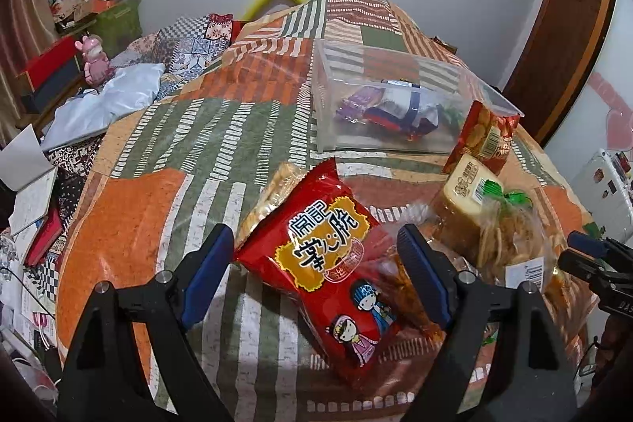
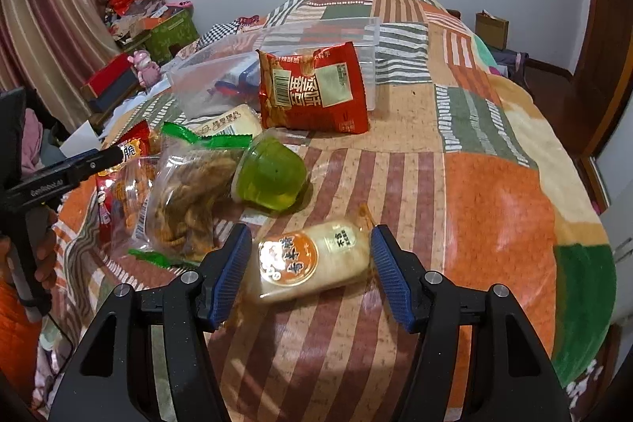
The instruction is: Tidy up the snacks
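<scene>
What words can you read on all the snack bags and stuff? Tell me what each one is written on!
"掌心脆": red snack bag between the open fingers of the left gripper.
"GenRobot": side of the left gripper as the right camera sees it.
Red bag leaning on the clear box: big characters upside down, too unclear to read.
Pale packet between the open fingers of the right gripper: orange label too blurred.
Barcodes and small labels: too small.

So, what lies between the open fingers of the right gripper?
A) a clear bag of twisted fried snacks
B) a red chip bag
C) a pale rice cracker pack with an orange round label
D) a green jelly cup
C: the right gripper is open around the pale rice cracker pack, while the green jelly cup sits farther away.
</scene>
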Available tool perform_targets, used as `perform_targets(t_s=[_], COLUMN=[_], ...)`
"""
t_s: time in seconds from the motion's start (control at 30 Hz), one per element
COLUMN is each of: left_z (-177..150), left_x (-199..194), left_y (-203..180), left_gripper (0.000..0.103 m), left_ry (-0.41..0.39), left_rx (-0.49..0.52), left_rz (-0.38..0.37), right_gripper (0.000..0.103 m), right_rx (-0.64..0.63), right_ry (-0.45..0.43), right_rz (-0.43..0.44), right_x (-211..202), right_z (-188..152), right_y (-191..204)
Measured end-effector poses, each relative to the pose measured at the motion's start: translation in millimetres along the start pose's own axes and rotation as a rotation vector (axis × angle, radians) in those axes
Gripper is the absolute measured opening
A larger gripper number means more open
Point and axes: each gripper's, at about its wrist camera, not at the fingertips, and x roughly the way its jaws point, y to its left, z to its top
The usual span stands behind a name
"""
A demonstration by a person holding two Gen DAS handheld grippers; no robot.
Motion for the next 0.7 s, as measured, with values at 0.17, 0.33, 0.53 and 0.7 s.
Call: perform_targets(t_s=[0.17,0.33,0.53,0.7], left_z=[0,6,17,22], left_x=[1,-2,9,7], left_y=[0,-4,-18,-23], left_gripper=[0.084,0.074,0.055,0.056], left_ry=[-0.006,-0.028,-0.021,-0.035], left_rx=[-0.009,-0.021,0.025,0.046], left_rz=[0.001,-0.02,-0.057,-0.038], right_gripper=[0.065,0.069,0.069,0.068], right_rx=[0.001,0.002,-0.016,-0.012], right_ry=[0.002,-0.003,-0.012,-0.014], right_rz=[0.005,0.016,0.01,-0.014], right_x=[1,4,9,3], right_z=[-4,-5,1,5], right_y=[3,4,9,7])
